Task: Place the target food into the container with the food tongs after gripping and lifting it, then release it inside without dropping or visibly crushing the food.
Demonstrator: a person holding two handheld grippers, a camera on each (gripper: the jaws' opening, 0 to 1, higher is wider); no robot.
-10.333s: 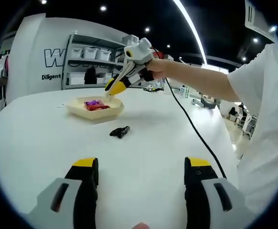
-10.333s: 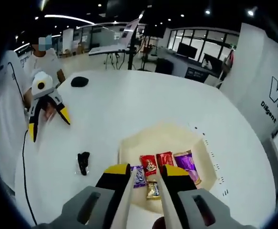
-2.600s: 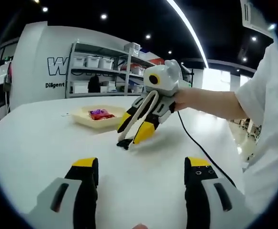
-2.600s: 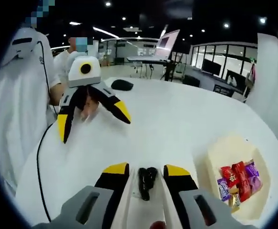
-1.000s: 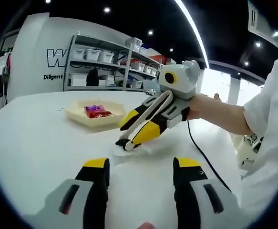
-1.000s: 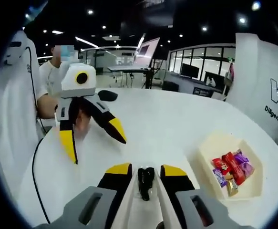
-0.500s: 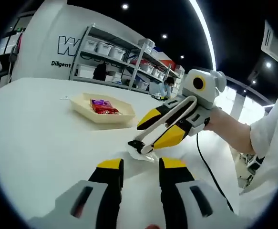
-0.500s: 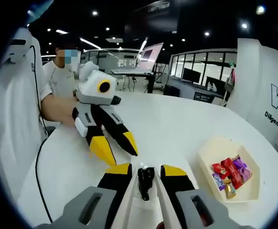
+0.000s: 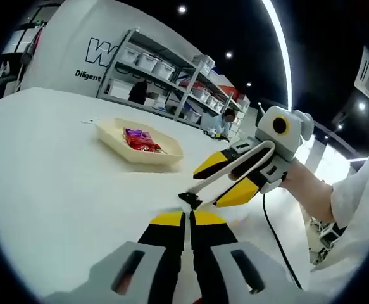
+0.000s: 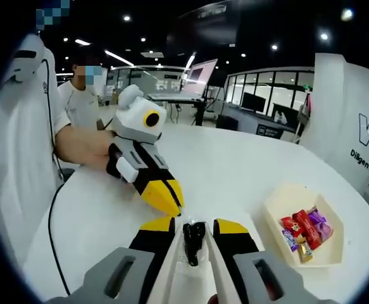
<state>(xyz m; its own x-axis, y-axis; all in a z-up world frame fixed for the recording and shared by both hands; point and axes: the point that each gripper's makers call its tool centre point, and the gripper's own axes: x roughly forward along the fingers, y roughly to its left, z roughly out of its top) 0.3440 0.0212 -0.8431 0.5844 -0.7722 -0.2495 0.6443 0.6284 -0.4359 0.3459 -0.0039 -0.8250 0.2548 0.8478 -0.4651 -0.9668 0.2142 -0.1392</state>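
Observation:
White food tongs (image 10: 193, 237) with black tips stick out forward between my right gripper's (image 10: 193, 225) jaws, which are shut on them. In the left gripper view the same right gripper (image 9: 208, 187) comes in from the right, and the tongs' black tips (image 9: 189, 200) hang just above the white table. My left gripper (image 9: 188, 218) is shut, its yellow tips right below the tongs' tips; I see nothing held between them. In the right gripper view the left gripper (image 10: 171, 204) points down beside the tongs' tips. Wrapped candies (image 10: 304, 228) lie in a cream tray (image 10: 279, 202), seen too as candies (image 9: 140, 139) in the tray (image 9: 165, 155).
The white table (image 9: 45, 158) spreads wide around the tray. A black cable (image 10: 48, 215) trails over the table's edge, and a person's sleeve (image 10: 19, 145) stands at the left. Shelving (image 9: 159, 82) with bins lines the far wall.
My left gripper's jaws have gone from wide open to shut, and it has moved in close to the tongs' tips. The right gripper keeps its hold on the tongs.

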